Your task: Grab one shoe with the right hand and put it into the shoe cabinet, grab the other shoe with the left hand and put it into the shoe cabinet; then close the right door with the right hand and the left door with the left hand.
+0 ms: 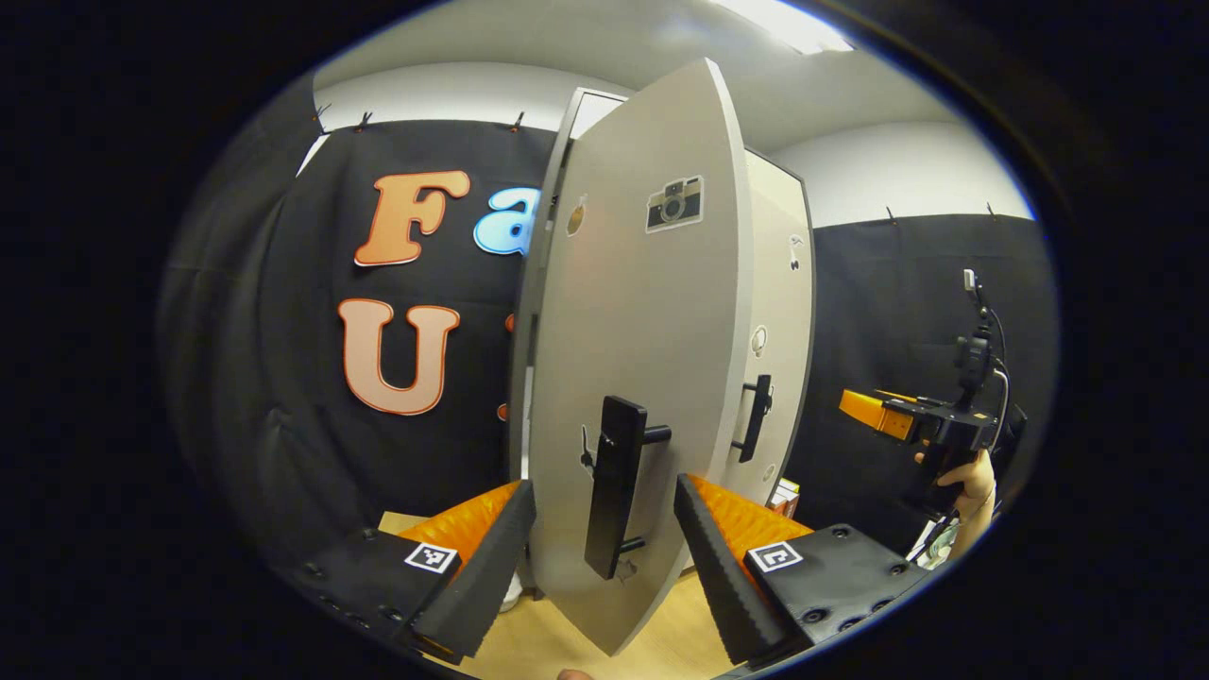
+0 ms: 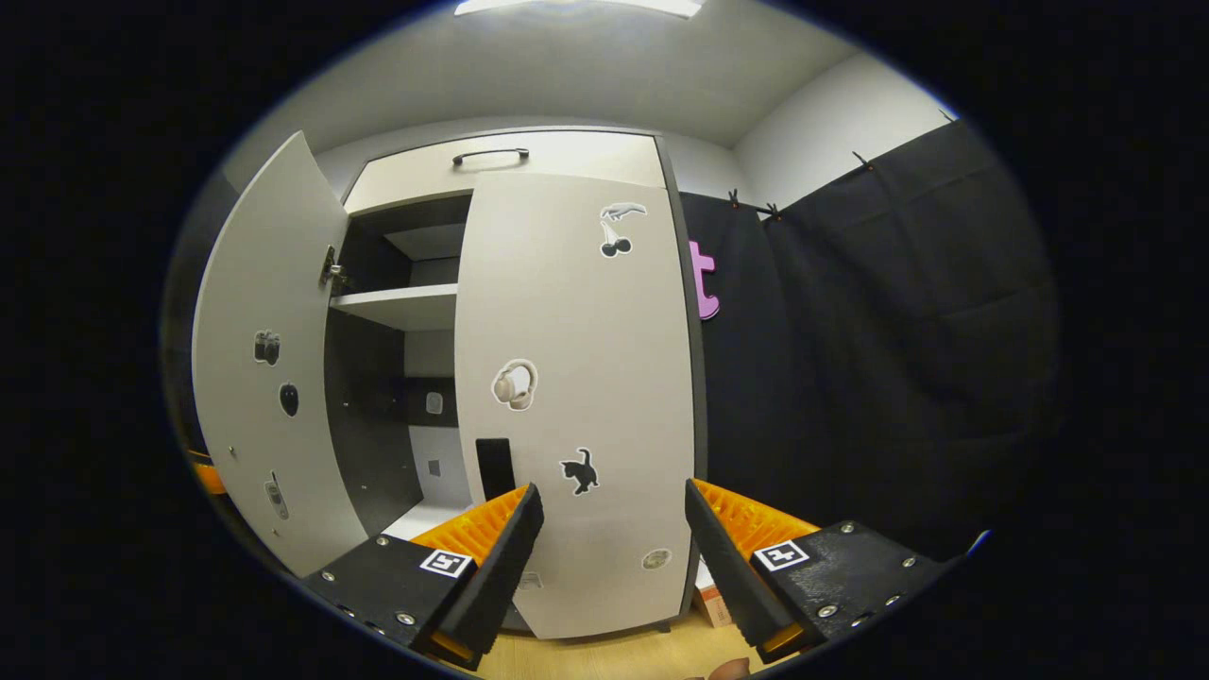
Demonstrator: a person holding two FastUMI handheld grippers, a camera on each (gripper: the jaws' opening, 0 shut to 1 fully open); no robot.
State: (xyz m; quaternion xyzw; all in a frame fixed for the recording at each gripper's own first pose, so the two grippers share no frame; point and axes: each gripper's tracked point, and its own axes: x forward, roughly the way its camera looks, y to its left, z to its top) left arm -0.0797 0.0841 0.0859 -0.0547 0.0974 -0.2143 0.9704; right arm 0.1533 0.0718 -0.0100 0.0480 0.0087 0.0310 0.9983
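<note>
The white shoe cabinet (image 2: pixel 510 170) stands ahead. Its right door (image 2: pixel 576 397) lies flat against the front and looks shut, stickers on it. Its left door (image 2: pixel 264 378) swings out, showing the dark inside and a shelf (image 2: pixel 397 304). In the left gripper view that left door (image 1: pixel 642 283) is seen nearly edge-on, and its black handle (image 1: pixel 614 491) sits between the spread fingers of my left gripper (image 1: pixel 604 486), which is open. My right gripper (image 2: pixel 614 489) is open just before the right door. Farther off, a hand (image 1: pixel 973 482) holds the right gripper (image 1: pixel 878 411).
The floor (image 2: pixel 586 661) is light wood. A small box (image 2: pixel 710 595) sits by the cabinet's right foot. A top drawer with a dark handle (image 2: pixel 491 154) runs above the doors. Black cloth (image 2: pixel 850 378) walls the booth to the right.
</note>
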